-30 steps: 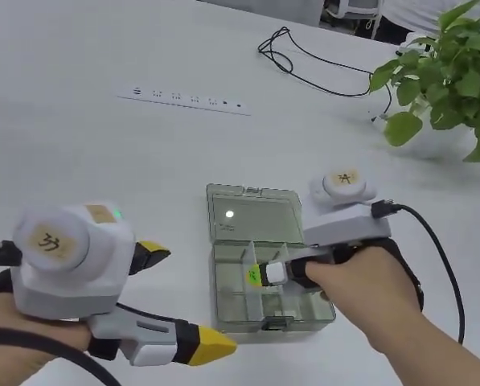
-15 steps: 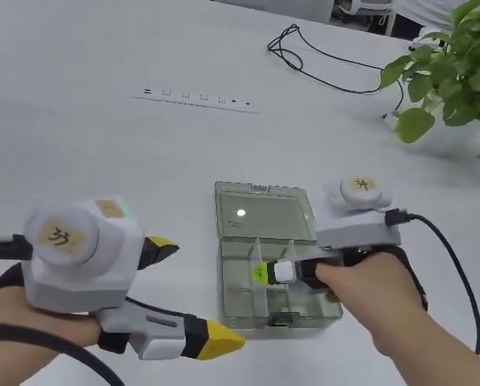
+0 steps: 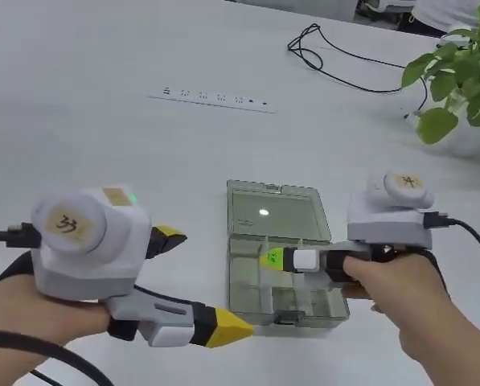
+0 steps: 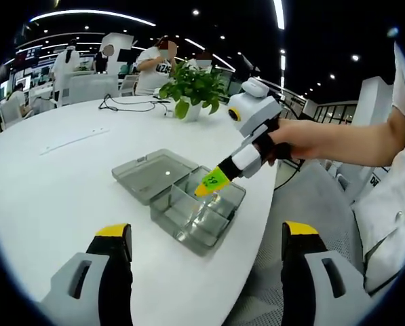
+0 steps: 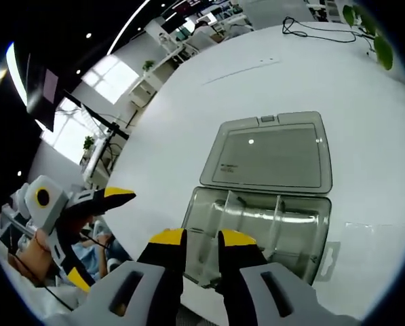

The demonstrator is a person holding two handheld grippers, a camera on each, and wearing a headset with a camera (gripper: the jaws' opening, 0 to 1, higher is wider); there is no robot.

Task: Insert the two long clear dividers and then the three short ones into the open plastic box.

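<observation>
On the surface [image 3: 103, 121], the clear box [image 3: 276, 213] lies open, thin walls [image 5: 277, 212] inside; my right claw [image 3: 270, 259] is narrow, left claw [image 3: 201, 281] wide.

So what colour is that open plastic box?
The plastic box is clear with a smoky grey-green tint; head view shows it best.

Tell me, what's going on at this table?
A person works with a hand-held gripper in each hand. The right hand-held gripper is over an open clear plastic box that has some dividers standing in it, its jaws nearly together. The left hand-held gripper hovers wide open beside the box, holding nothing.
</observation>
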